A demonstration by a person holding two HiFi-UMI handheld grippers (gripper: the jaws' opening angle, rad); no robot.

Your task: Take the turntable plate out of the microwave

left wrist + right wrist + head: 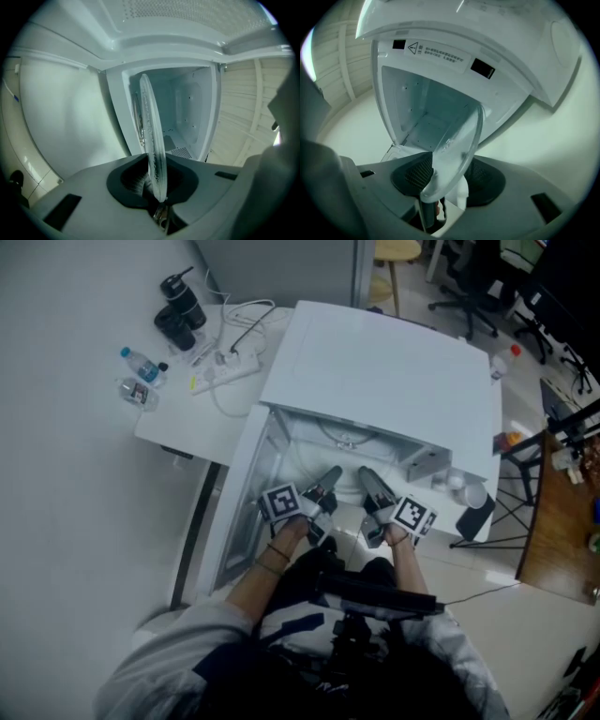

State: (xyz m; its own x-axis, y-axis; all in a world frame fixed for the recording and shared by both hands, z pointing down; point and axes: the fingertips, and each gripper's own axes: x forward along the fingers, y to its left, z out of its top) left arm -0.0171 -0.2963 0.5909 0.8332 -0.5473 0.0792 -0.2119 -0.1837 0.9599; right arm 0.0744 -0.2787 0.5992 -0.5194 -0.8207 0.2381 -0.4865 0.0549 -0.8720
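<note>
The white microwave (375, 362) stands with its door (239, 498) swung open to the left in the head view, and both grippers reach into the mouth of the cavity (187, 112). The left gripper (157, 185) has its jaws drawn narrow, with the pads clamped on the rim of the glass turntable plate (152, 140). The plate stands on edge between them, upright and seen almost edge-on, just in front of the cavity opening. The right gripper (440, 176) has its jaws spread wide. The same plate's rim sits tilted in the gap, but the pads are clear of the glass on both sides, so this gripper is not gripping it. Beside the microwave, on the white table (178, 423), lie a power strip (225, 371) and a water bottle (141, 364).
</note>
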